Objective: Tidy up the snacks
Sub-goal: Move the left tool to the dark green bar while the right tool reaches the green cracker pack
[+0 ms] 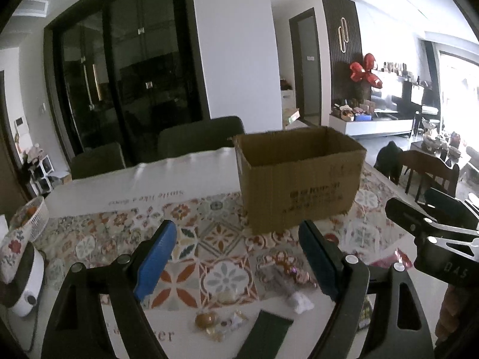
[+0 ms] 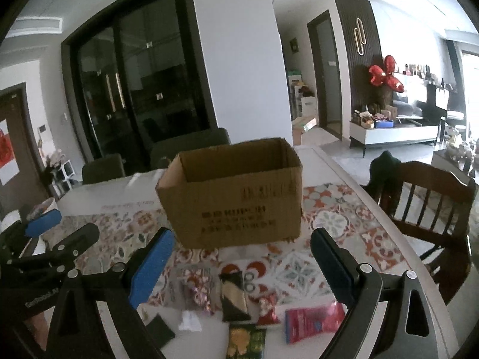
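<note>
Presently: cardboard box [image 2: 232,193], open-topped, upright on the patterned tablecloth [image 2: 335,218], beyond both tongs. Snack packets (red pouch [image 2: 314,320], dark bar [image 2: 235,296], green pack [image 2: 247,341]) lie between the right gripper [image 2: 242,266] fingers, untouched. Left gripper [image 1: 239,258] likewise spread wide, empty, hovering level above wrapped sweets [image 1: 209,321]. Wooden chair [image 2: 431,206] flanks the table's right edge.

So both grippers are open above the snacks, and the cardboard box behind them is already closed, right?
Not quite: the cardboard box is open at the top, as the right wrist view shows. The left gripper and right gripper are indeed open above the snacks.
</note>
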Demonstrator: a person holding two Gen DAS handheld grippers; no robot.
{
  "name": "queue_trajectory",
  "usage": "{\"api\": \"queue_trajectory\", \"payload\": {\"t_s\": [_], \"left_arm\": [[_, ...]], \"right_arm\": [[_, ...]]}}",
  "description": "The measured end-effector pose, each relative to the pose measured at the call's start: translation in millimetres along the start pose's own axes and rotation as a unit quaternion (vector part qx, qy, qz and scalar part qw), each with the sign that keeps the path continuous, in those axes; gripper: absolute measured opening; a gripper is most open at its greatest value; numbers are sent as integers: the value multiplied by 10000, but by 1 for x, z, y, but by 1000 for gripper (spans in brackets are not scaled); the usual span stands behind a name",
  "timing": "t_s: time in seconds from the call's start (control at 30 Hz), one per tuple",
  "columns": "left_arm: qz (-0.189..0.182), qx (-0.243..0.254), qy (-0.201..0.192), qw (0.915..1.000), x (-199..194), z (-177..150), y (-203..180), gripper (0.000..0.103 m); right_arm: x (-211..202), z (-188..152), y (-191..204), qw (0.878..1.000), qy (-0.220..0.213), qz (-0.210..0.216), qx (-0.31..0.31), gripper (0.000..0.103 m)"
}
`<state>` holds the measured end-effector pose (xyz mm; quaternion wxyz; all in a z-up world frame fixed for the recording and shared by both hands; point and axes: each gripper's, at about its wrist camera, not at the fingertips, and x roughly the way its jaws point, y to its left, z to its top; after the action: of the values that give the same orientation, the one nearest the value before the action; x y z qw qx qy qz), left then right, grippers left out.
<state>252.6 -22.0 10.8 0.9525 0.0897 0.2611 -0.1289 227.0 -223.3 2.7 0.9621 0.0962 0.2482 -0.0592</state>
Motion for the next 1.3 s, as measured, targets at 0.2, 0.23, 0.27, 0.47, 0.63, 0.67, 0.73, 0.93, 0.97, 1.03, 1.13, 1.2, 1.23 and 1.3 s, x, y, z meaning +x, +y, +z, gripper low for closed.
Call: {"api": "queue_trajectory", "payload": {"t_s": [0.2,0.23,0.27,0.47,0.63,0.67,0.73,0.93,0.97,1.03,1.13,1.2,1.23,1.3], "left_arm": [[22,68,19,10000,-7,-35,3,84],[34,98,13,9999,-8,-40,3,84],[28,121,45,9999,-8,-46,3,84],[-109,221,351,9991,-2,-75,4,80],[-186,316,644,9973,9,-96,3,78],[-216,337,700,9967,11,-100,3,78],[-281,363,868,9952,18,-108,1,77],[-490,335,1248,9904,40,-124,-4,71],[-516,325,1301,9896,43,-125,-4,70],[-578,351,1384,9881,49,-128,-7,68],[-666,406,1457,9863,55,-131,-10,68],[-736,403,1523,9848,59,-133,-12,67],[-780,398,1541,9842,60,-133,-13,67],[-826,375,1593,9830,64,-134,-14,67]], "right_arm": [[-6,-26,6,9997,231,65,-79,93],[-6,-31,7,9996,274,47,-107,93],[-6,-37,8,9994,331,20,-129,93],[-5,-65,16,9979,582,-16,-267,93],[7,-90,14,9946,1015,-7,-194,92],[10,-96,14,9936,1112,-18,-188,90],[15,-104,13,9915,1285,-31,-197,88],[34,-126,8,9845,1752,-24,-114,83],[36,-129,7,9836,1802,-29,-100,82],[41,-132,6,9818,1896,-57,-83,80],[48,-137,2,9792,2027,-64,-44,77],[53,-140,1,9779,2089,-65,-39,76],[54,-141,1,9773,2115,-76,-39,76],[56,-142,1,9779,2083,-113,-103,75]]}}
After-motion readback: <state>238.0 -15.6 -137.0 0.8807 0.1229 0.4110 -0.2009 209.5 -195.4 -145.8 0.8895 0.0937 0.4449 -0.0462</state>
